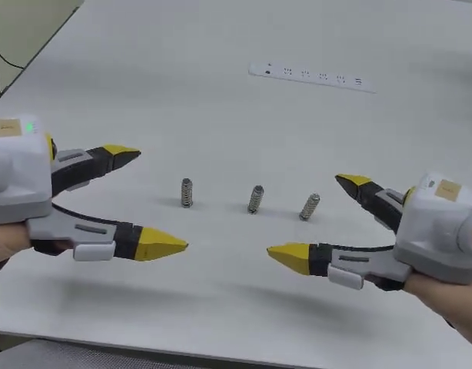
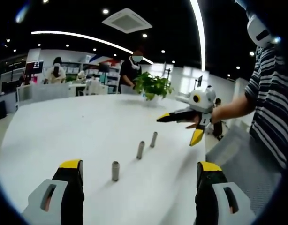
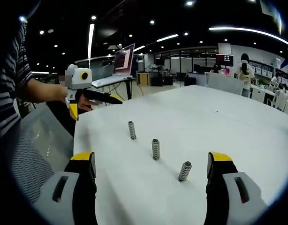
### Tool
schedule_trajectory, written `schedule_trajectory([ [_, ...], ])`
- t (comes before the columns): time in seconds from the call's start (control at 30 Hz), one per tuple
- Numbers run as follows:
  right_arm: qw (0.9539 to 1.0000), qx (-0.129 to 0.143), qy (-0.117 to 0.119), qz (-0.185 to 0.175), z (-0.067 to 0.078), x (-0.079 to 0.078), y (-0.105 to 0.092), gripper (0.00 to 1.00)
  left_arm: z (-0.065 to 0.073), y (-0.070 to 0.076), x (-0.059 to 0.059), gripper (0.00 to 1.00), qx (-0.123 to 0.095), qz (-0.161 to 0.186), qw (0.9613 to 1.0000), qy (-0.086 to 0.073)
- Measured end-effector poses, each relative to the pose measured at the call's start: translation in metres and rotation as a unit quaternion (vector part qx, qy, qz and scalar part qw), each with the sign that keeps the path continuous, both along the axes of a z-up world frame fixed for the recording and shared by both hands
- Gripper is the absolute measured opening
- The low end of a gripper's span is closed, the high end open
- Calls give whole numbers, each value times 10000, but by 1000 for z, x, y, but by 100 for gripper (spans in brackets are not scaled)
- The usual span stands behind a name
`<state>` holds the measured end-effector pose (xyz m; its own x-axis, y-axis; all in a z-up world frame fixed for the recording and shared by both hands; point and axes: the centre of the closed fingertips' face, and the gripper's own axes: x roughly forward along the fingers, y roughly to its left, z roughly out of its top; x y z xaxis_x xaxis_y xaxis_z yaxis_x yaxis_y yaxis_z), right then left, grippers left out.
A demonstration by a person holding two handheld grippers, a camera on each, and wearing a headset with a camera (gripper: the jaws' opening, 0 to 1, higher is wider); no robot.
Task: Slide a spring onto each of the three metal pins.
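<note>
Three small metal springs stand in a row on the white table: the left spring, the middle spring and the right spring, which leans to the right. The same row appears at spring, spring, spring, and at spring, spring, spring. I cannot make out pins inside them. My left gripper hovers open to the left of the row. My right gripper hovers open to its right. Both hold nothing.
A white power strip lies on the far part of the table. The table's near edge runs just below the grippers. The right gripper and the left gripper face each other across the row. People and desks stand in the background.
</note>
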<state>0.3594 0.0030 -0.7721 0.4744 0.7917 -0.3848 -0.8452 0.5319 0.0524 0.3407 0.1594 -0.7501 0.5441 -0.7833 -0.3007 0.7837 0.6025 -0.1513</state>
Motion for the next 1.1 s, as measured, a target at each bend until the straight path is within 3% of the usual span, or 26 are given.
schedule_trajectory([
  [0.27, 9998, 26, 35, -198, -3, -6, -21, 99, -3, 10, -5, 98, 45, 123, 9999, 19],
  [0.6, 9995, -134, 114, -254, -10, -15, -35, 97, -6, 14, -10, 98, 1, 243, 9997, 84],
  [1.1, 9996, -170, 137, -193, -12, -16, -27, 95, -6, 23, -14, 98, 10, 358, 9993, 142],
])
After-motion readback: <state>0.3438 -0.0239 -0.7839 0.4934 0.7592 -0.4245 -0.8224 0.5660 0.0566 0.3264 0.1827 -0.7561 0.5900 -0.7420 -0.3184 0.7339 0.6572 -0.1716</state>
